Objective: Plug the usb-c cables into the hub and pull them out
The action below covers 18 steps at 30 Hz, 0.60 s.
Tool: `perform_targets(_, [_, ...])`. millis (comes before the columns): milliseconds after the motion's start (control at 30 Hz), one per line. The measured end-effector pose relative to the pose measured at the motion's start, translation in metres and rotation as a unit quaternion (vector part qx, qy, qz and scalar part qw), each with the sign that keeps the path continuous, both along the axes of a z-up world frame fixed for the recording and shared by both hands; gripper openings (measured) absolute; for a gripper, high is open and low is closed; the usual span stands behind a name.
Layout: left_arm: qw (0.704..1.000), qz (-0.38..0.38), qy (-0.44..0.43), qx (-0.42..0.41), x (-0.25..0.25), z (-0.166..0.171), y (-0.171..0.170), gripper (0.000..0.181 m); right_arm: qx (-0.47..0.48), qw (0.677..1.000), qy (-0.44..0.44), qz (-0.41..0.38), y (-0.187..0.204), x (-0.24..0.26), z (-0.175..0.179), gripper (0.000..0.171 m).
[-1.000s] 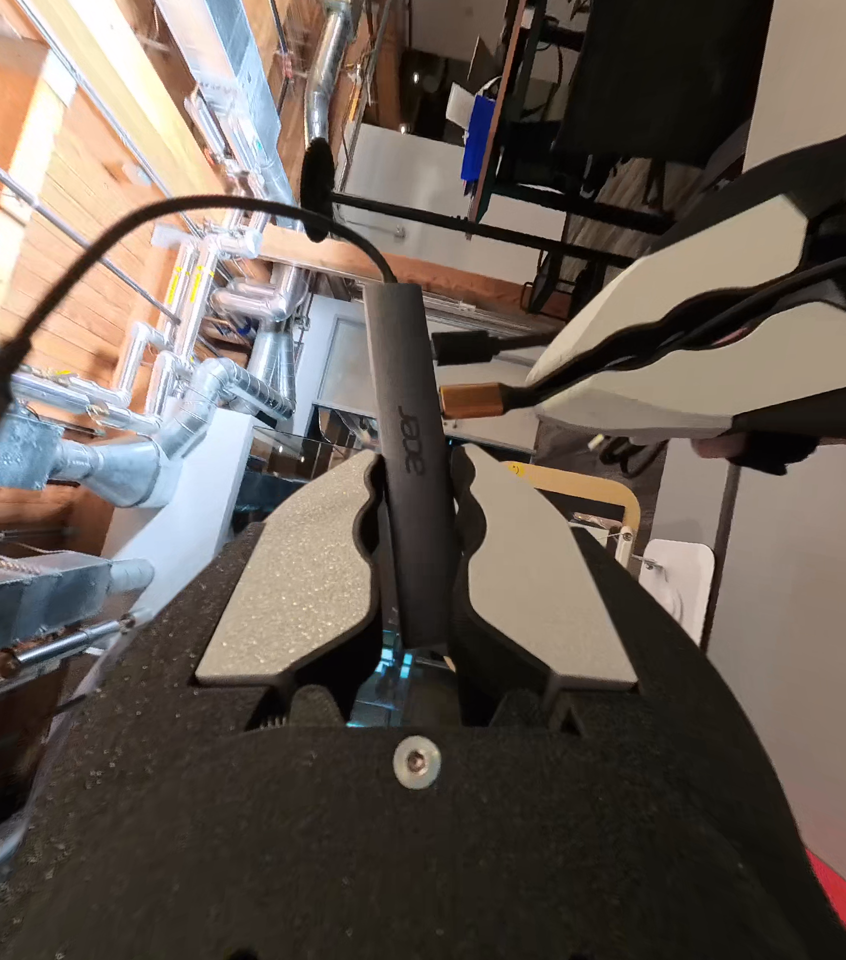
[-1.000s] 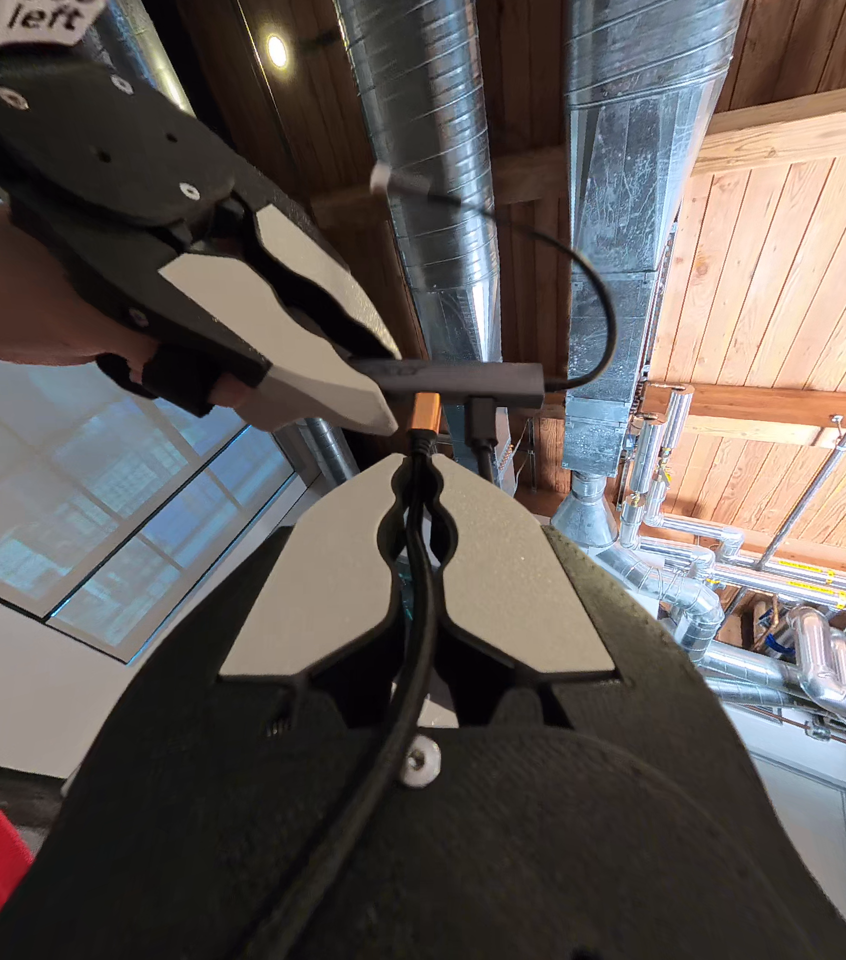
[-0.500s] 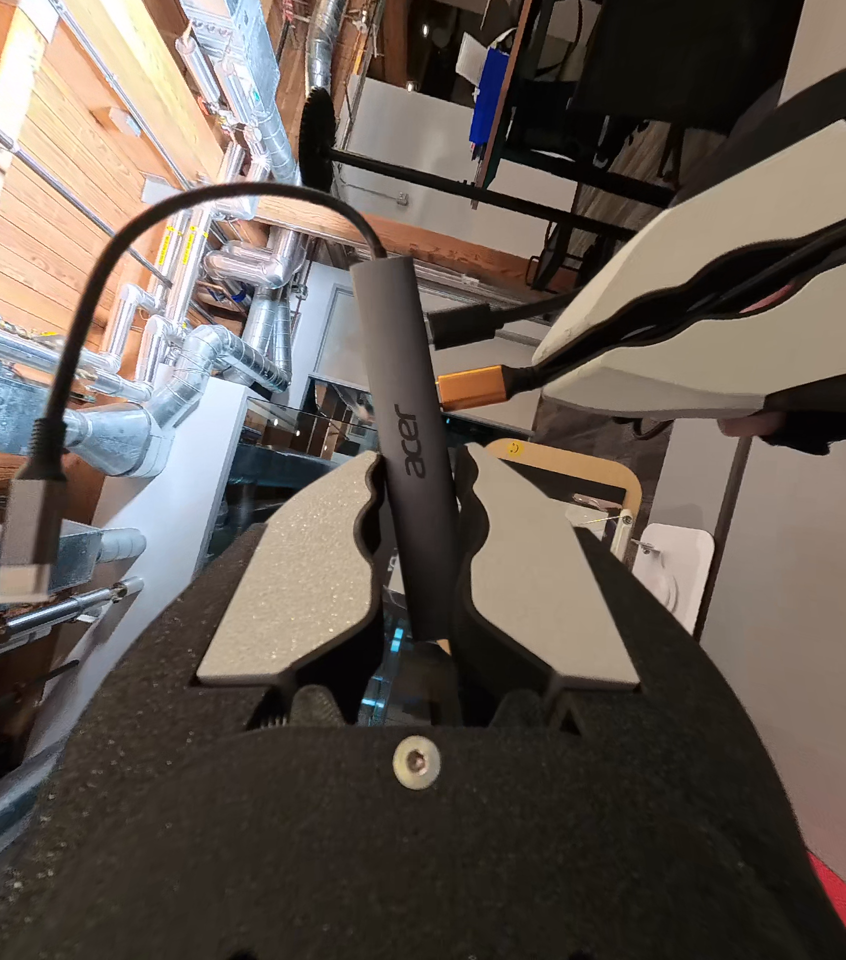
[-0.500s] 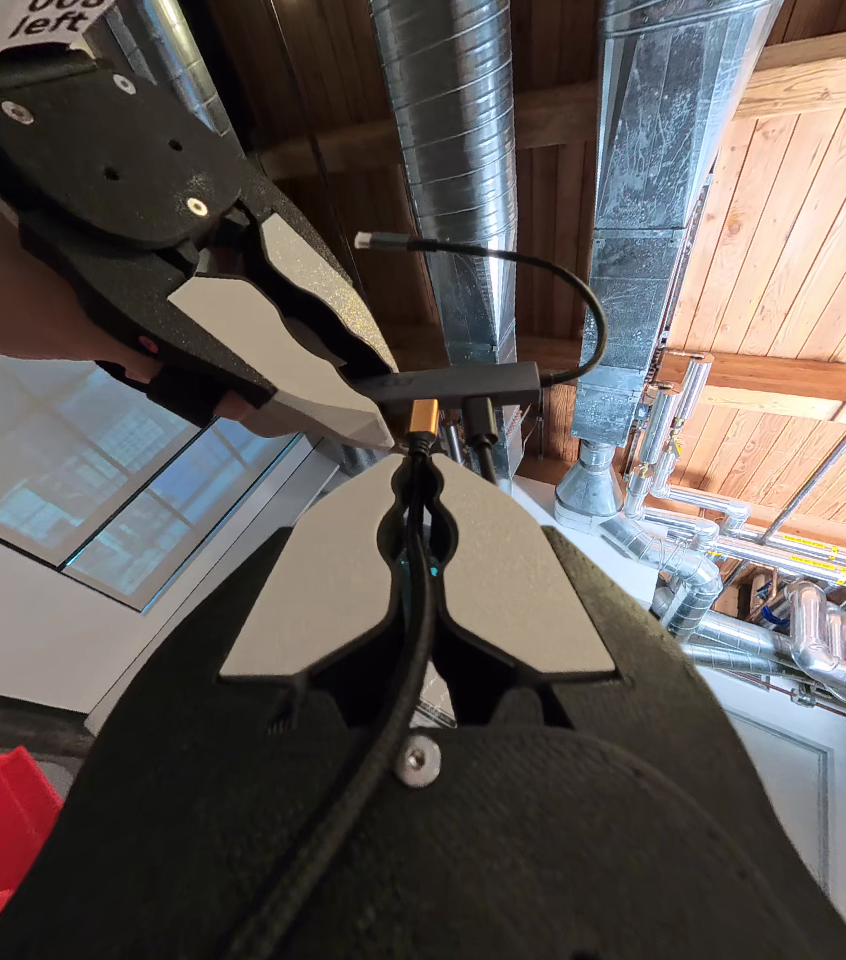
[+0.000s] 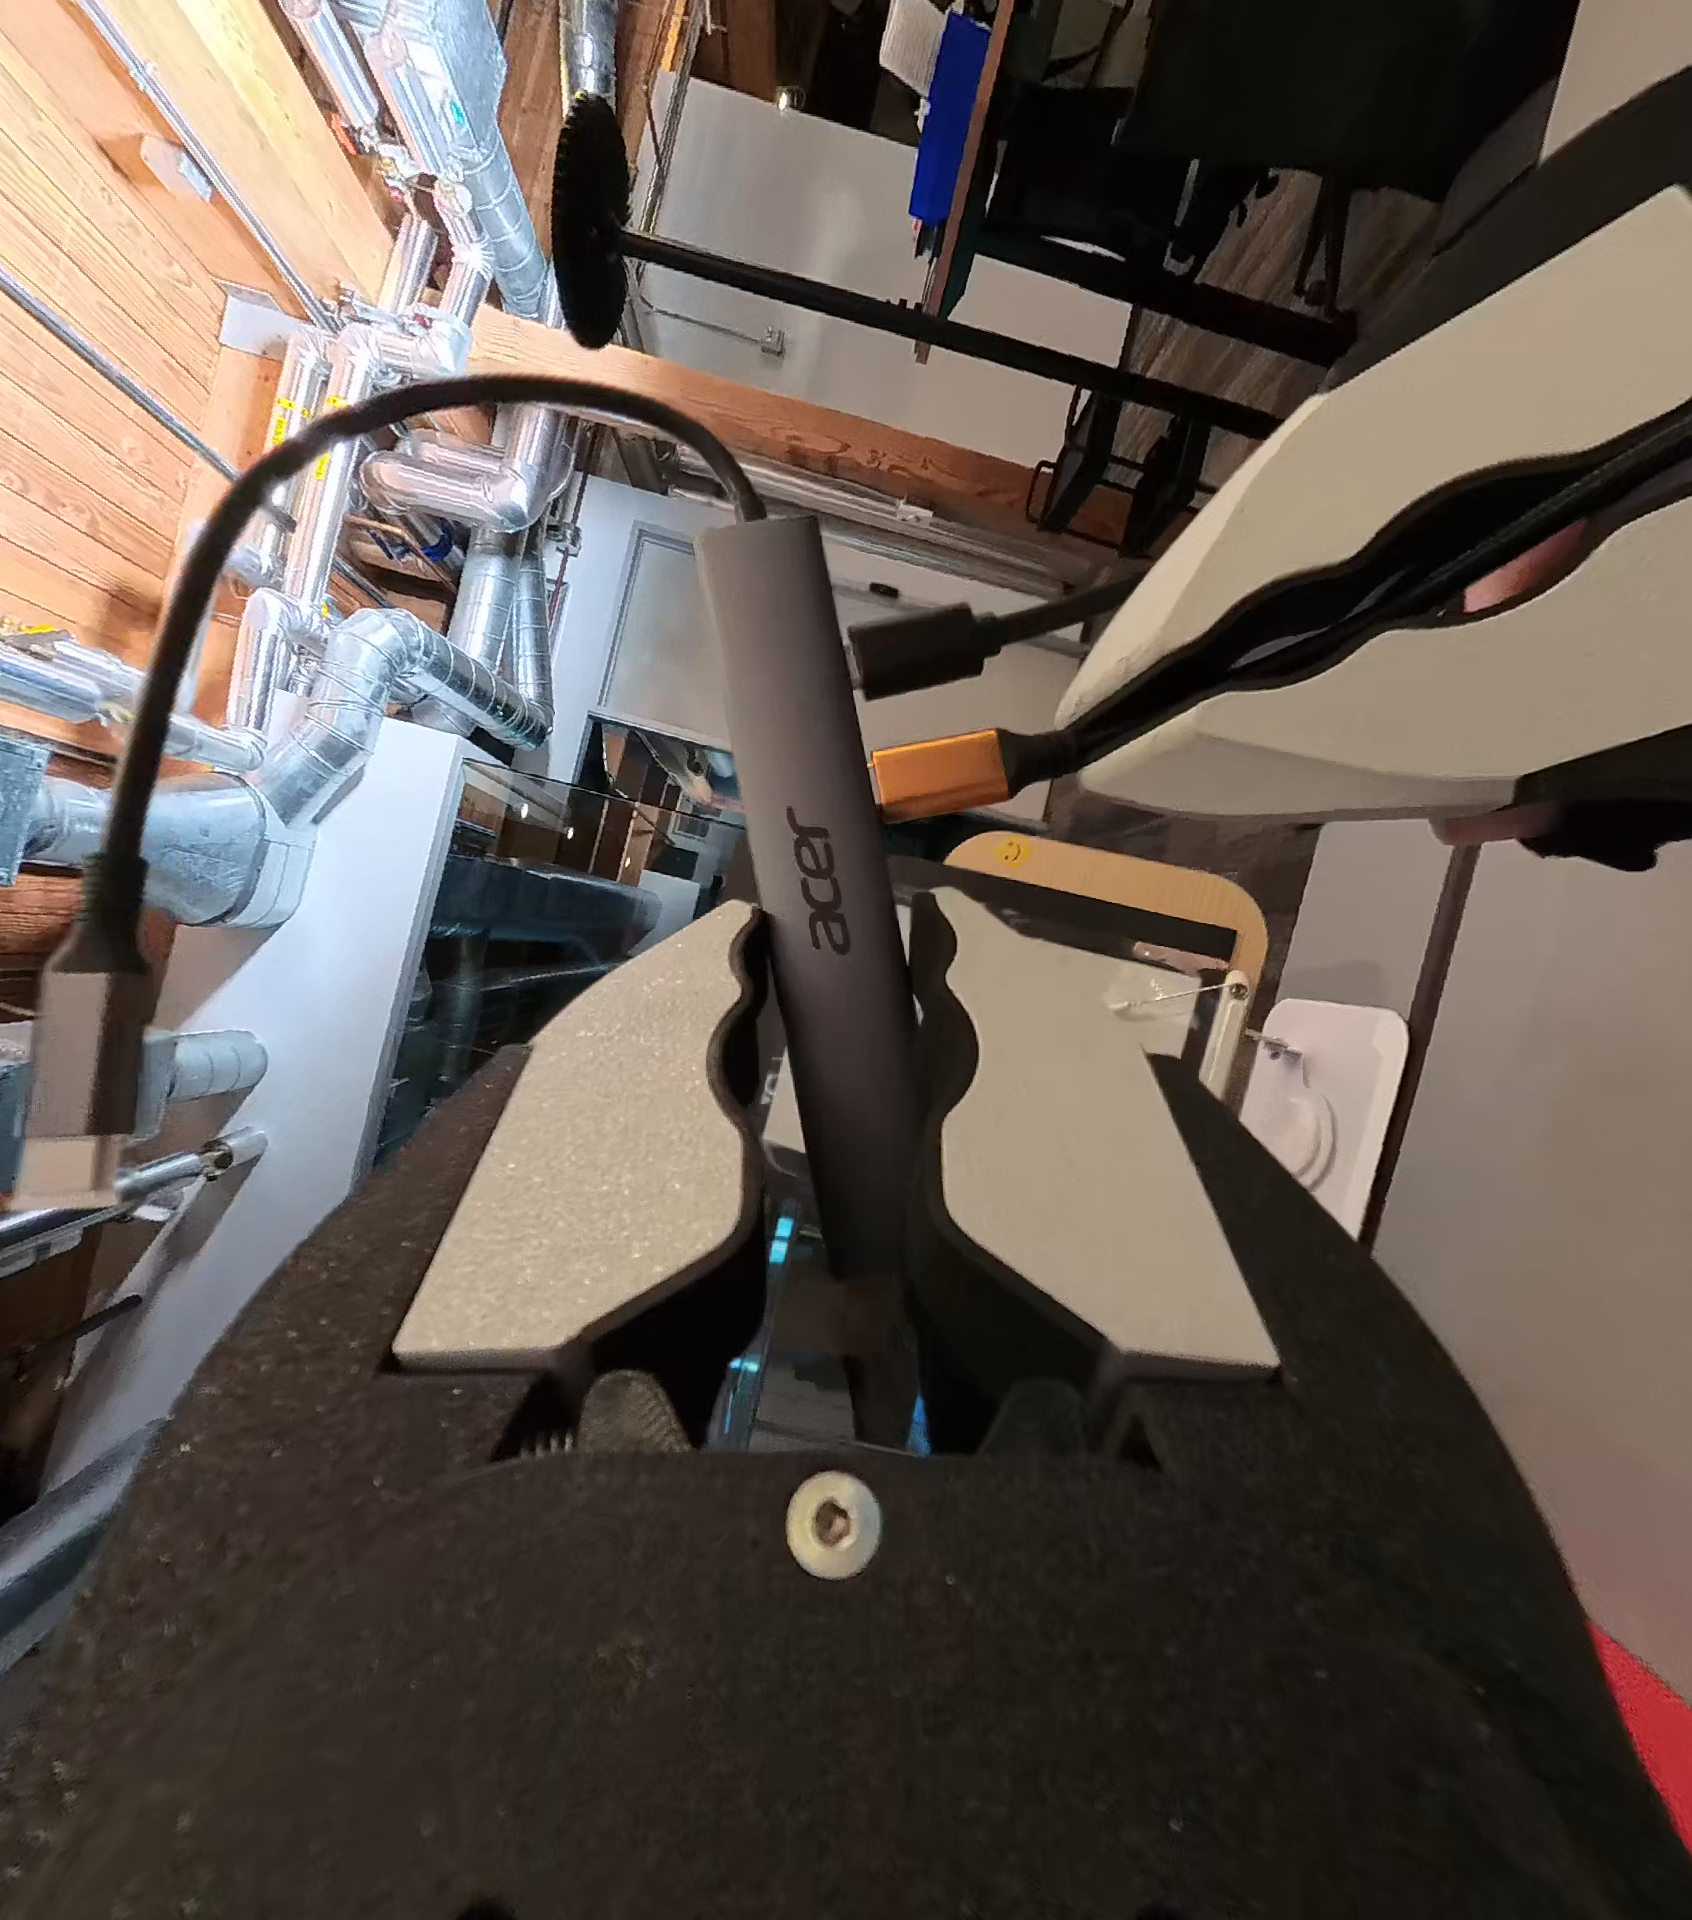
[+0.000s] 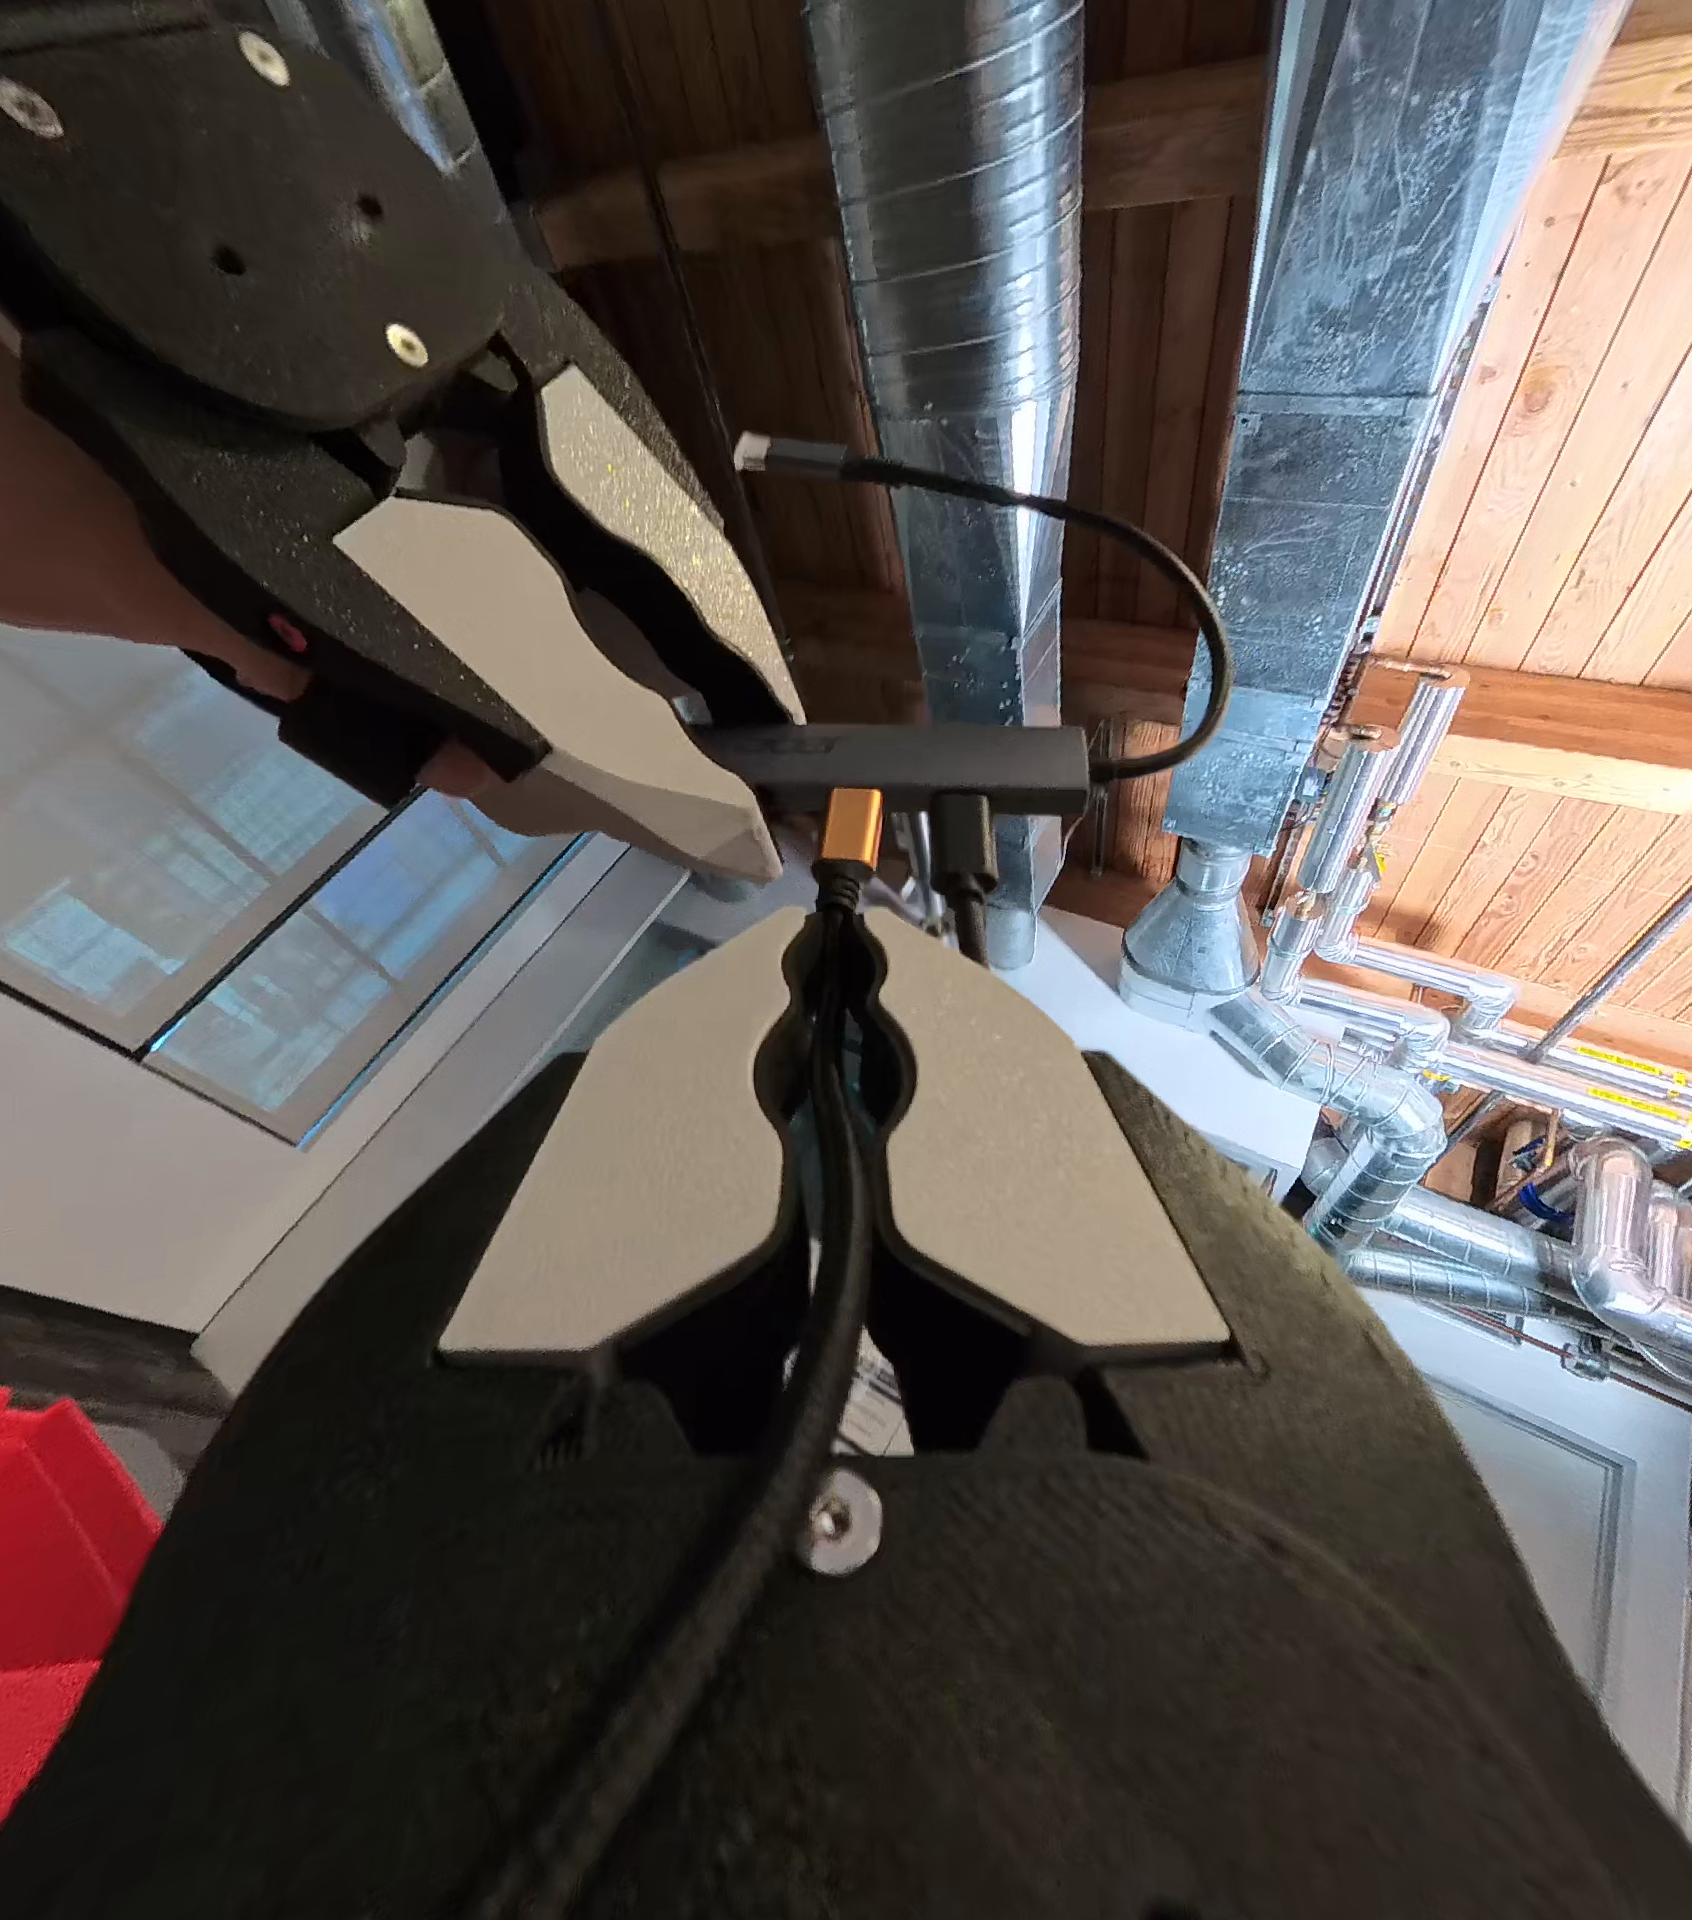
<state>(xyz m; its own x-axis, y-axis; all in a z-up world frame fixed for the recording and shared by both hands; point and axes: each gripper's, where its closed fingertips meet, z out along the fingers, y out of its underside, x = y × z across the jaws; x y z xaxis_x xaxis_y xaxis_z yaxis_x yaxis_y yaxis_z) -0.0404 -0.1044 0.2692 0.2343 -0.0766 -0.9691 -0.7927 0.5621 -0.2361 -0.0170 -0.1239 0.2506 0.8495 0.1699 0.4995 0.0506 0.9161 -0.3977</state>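
Taking the hub as the landmark: nearest the left wrist camera, the left gripper (image 5: 837, 1049) has its fingers closed on the lower end of the hub (image 5: 811, 831), a dark grey bar that stands up out of the jaws with a slight lean. The whole rig is held up in the air, ducts and wooden ceiling behind it.

On the hub's side, nearest the left fingers, sits the orange plug (image 6: 850, 826), seemingly seated in its port. The right gripper (image 6: 837, 920) pinches the black braided cable (image 6: 826, 1226) of that plug just behind the strain relief, fingers narrow around the cord. One port farther along the hub is the black plug (image 6: 963, 842), also inserted, its cord passing behind the right fingers. From the hub's far end its own short lead (image 5: 229, 540) loops round to a free silver connector (image 5: 78, 1070), hanging loose.

The step in hand is probably working the orange plug, either seating it fully or drawing it out. To do it well, the force should run straight along the plug's axis, square to the hub's side, while the left grip stays firm so the bar does not pivot. Gripping only the cord risks straining it; a hold on the orange shell would likely be safer.
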Motion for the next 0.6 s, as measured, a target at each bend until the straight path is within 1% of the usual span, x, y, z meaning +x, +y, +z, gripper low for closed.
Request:
perform_targets(67, [1.0, 0.015, -0.011, -0.002, -0.006, -0.003, 0.008, 0.026, -0.024, 1.0, -0.015, -0.006, 0.009, -0.005, -0.002, 0.004])
perform_targets(133, [0.999, 0.037, -0.034, -0.019, -0.014, -0.011, 0.023, 0.027, -0.058, 0.998, -0.029, -0.006, 0.022, -0.008, -0.006, 0.005])
perform_targets(233, [0.993, 0.068, -0.076, -0.064, -0.026, -0.029, 0.053, 0.026, -0.114, 0.992, -0.06, -0.004, 0.046, -0.017, -0.019, 0.005])
perform_targets(333, [0.983, 0.065, -0.12, -0.122, -0.032, -0.048, 0.083, 0.025, -0.171, 0.979, -0.102, 0.032, 0.066, -0.025, -0.034, 0.008])
perform_targets(367, [0.979, 0.065, -0.131, -0.141, -0.034, -0.054, 0.092, 0.025, -0.197, 0.972, -0.114, 0.059, 0.07, -0.027, -0.039, 0.011])
perform_targets(433, [0.971, 0.059, -0.151, -0.175, -0.034, -0.068, 0.108, 0.025, -0.246, 0.95, -0.153, 0.119, 0.072, -0.033, -0.051, 0.012])
perform_targets(533, [0.956, 0.074, -0.179, -0.221, -0.035, -0.096, 0.129, 0.024, -0.334, 0.897, -0.212, 0.195, 0.071, -0.035, -0.073, 0.021])
perform_targets(567, [0.949, 0.08, -0.19, -0.238, -0.035, -0.108, 0.137, 0.024, -0.355, 0.884, -0.221, 0.206, 0.072, -0.033, -0.079, 0.023])
perform_targets(600, [0.941, 0.082, -0.202, -0.26, -0.034, -0.121, 0.144, 0.024, -0.366, 0.878, -0.225, 0.211, 0.073, -0.029, -0.082, 0.023])
